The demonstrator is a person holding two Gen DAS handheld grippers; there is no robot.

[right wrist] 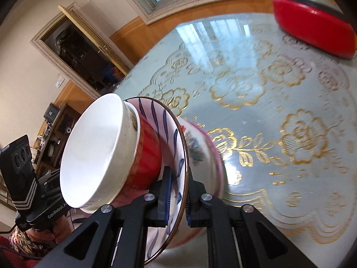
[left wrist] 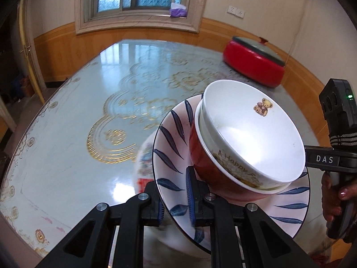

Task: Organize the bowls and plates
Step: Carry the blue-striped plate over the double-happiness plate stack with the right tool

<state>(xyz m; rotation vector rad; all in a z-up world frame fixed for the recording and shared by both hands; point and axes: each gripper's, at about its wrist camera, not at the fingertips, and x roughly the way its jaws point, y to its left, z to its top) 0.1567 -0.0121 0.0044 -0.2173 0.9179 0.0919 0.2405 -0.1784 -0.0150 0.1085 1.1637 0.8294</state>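
- Left gripper (left wrist: 176,203) pinches the near rim of the blue-leaf plate (left wrist: 171,156), held tilted above the glass table (left wrist: 89,111).
- On it, a teddy-bear white bowl (left wrist: 250,129) nests in a red bowl (left wrist: 207,167).
- Right gripper's body (left wrist: 330,158) shows at the far edge.

So the surface (left wrist: 73,147) I'm working over is a glossy pale-blue top with gold flower and swirl patterns, window light bouncing off it. Sitting on it at the far right corner is a red round cooker (left wrist: 254,63) with a dark lid. A flowery plate (right wrist: 207,156) looks blurred, can't tell if it's resting there.
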